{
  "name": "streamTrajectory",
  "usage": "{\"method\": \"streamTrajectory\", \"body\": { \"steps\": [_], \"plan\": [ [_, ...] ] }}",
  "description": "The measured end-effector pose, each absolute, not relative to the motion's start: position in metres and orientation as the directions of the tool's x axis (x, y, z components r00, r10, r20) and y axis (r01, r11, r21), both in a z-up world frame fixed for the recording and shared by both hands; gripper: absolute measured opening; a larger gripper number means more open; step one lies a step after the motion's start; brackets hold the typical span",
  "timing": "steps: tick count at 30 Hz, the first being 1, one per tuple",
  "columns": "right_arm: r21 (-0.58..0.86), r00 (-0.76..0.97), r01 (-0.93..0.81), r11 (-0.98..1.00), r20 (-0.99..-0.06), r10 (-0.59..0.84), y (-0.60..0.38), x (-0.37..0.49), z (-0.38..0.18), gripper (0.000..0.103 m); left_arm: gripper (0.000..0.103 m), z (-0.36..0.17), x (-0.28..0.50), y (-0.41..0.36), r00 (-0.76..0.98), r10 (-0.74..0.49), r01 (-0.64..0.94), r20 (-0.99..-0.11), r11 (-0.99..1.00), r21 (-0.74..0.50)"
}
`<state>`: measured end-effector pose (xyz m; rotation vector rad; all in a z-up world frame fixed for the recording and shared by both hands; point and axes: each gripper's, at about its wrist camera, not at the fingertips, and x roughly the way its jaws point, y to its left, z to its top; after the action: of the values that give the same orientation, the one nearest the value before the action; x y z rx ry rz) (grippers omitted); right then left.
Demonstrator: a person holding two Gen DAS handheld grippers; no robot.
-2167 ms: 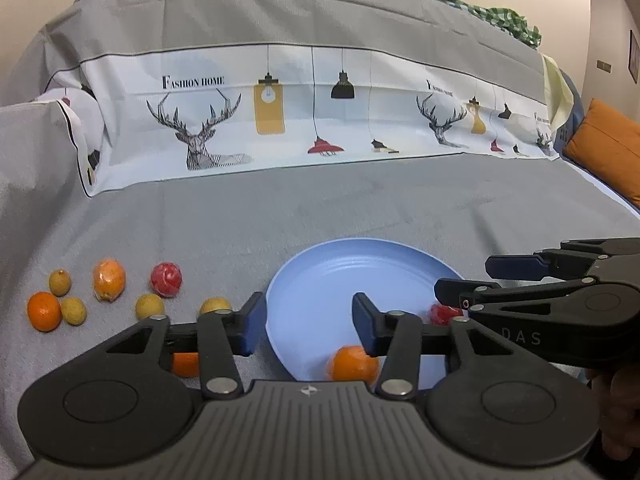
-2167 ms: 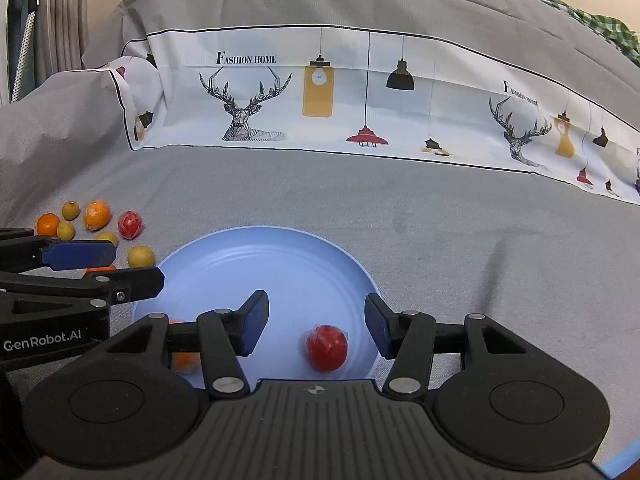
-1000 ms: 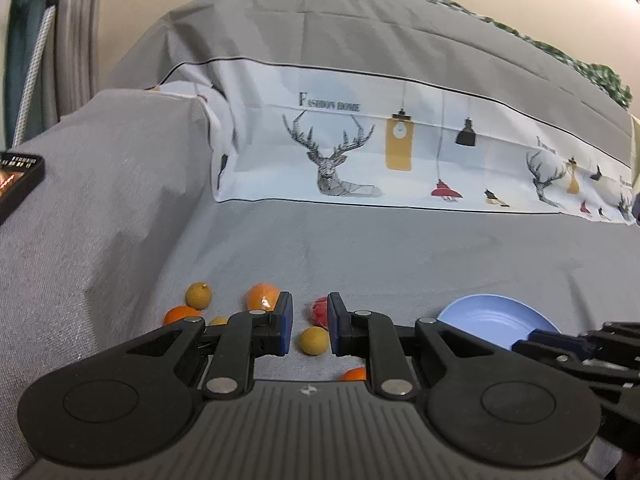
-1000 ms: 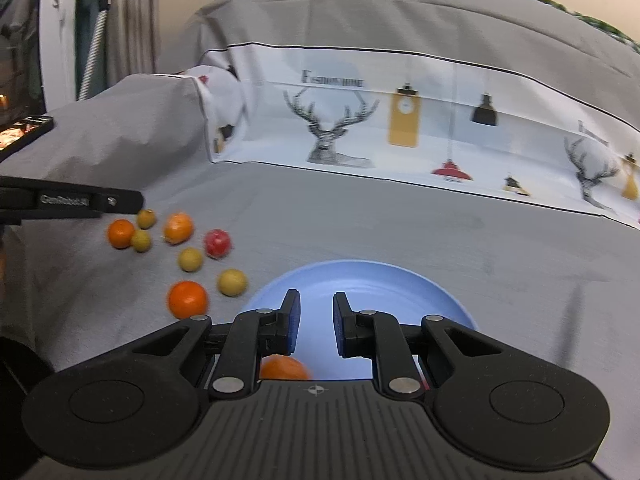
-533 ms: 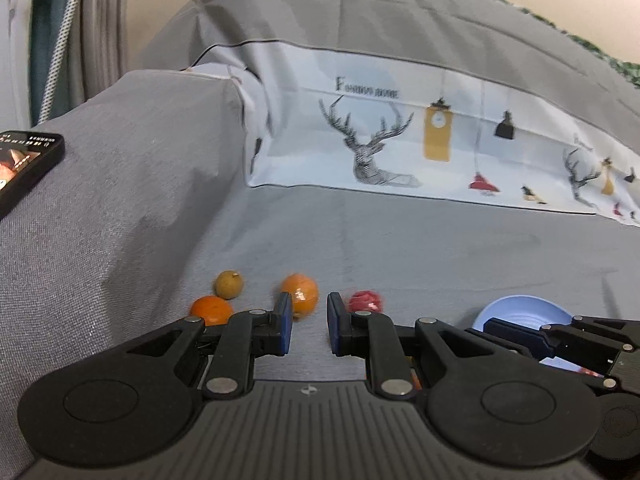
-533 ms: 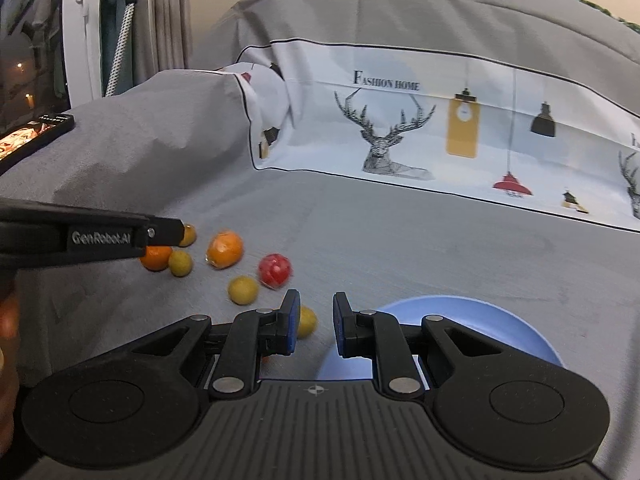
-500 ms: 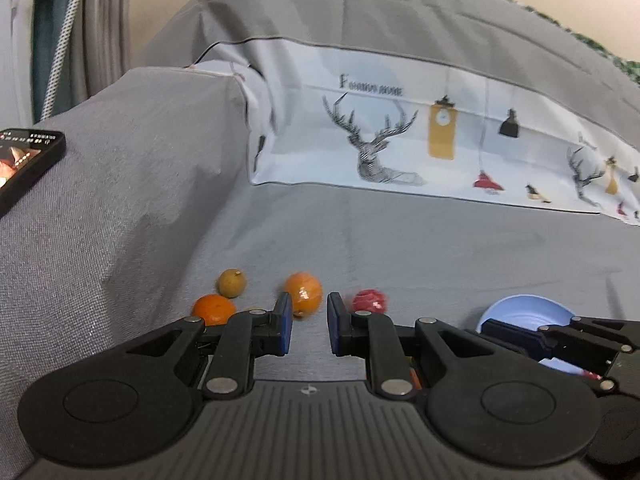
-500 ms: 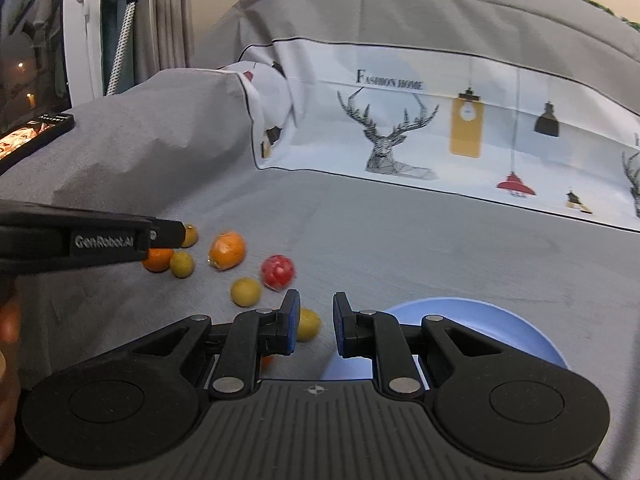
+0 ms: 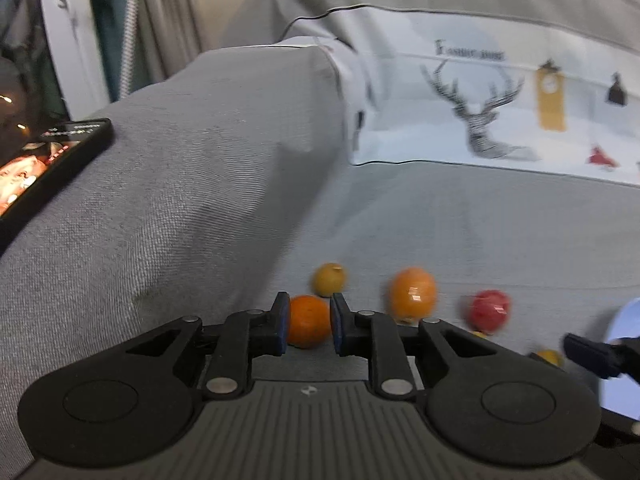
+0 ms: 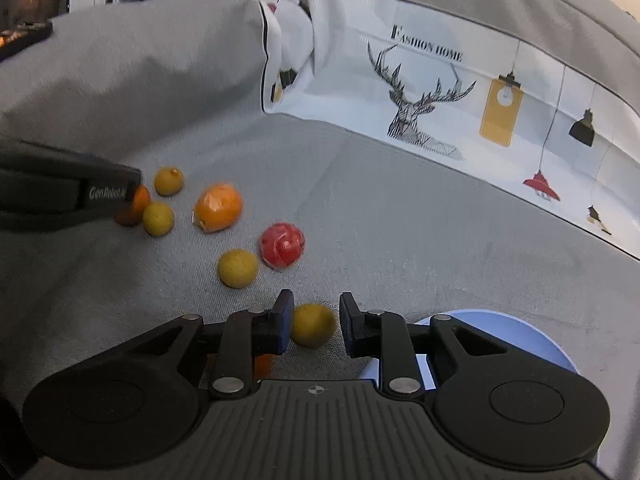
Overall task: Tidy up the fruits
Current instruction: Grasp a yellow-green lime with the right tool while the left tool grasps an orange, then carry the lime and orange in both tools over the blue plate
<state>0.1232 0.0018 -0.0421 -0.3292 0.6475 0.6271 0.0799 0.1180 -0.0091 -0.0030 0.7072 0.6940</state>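
Blue plate (image 10: pixel 520 326) edge shows nearest us, its contents hidden. Just beside it, our right gripper (image 10: pixel 312 326) is opening around a yellow fruit (image 10: pixel 313 325), not pressing. Beyond the plate, our left gripper (image 9: pixel 307 326) is opening around an orange (image 9: pixel 308 321). Farther off, six more fruits lie loose, so most sorting remains.

Matt grey woven sofa cover (image 10: pixel 400 216), glossy wrapped red fruit (image 10: pixel 282 246), smooth blue plate (image 10: pixel 532 332), seemingly plastic, matt black ribbed gripper housing (image 9: pixel 308 432)
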Motion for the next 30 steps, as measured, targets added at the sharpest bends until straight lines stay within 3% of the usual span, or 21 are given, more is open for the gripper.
{"method": "streamTrajectory", "body": {
  "steps": [4, 9, 17, 18, 19, 26, 30],
  "plan": [
    [-0.120, 0.616, -0.647, 0.753, -0.665, 0.423, 0.008, 0.123, -0.047, 0.031, 0.041, -0.018, 0.091, 0.125, 0.497, 0.617, -0.602, -0.611, 0.752, 0.269],
    [-0.098, 0.608, -0.637, 0.765, -0.673, 0.421, 0.008, 0.129, -0.048, 0.031, 0.047, -0.026, 0.099, 0.137, 0.481, 0.592, -0.609, -0.647, 0.757, 0.239],
    [-0.076, 0.605, -0.635, 0.769, -0.667, 0.434, 0.006, 0.128, -0.047, 0.030, 0.047, -0.030, 0.100, 0.144, 0.467, 0.543, -0.602, -0.698, 0.774, 0.199],
    [-0.071, 0.606, -0.633, 0.771, -0.665, 0.436, 0.006, 0.128, -0.046, 0.030, 0.040, -0.031, 0.100, 0.145, 0.459, 0.537, -0.605, -0.707, 0.773, 0.194],
    [-0.067, 0.607, -0.632, 0.772, -0.662, 0.440, 0.005, 0.128, -0.045, 0.030, 0.040, -0.031, 0.099, 0.147, 0.457, 0.534, -0.610, -0.711, 0.770, 0.187],
    [-0.008, 0.629, -0.620, 0.785, -0.603, 0.491, -0.010, 0.117, -0.023, 0.030, 0.038, -0.016, 0.087, 0.134, 0.559, 0.498, -0.570, -0.663, 0.812, 0.129],
    [0.044, 0.645, -0.594, 0.803, -0.569, 0.509, -0.033, 0.110, -0.002, 0.030, 0.037, -0.002, 0.072, 0.128, 0.664, 0.403, -0.510, -0.630, 0.860, 0.012]
  ]
}}
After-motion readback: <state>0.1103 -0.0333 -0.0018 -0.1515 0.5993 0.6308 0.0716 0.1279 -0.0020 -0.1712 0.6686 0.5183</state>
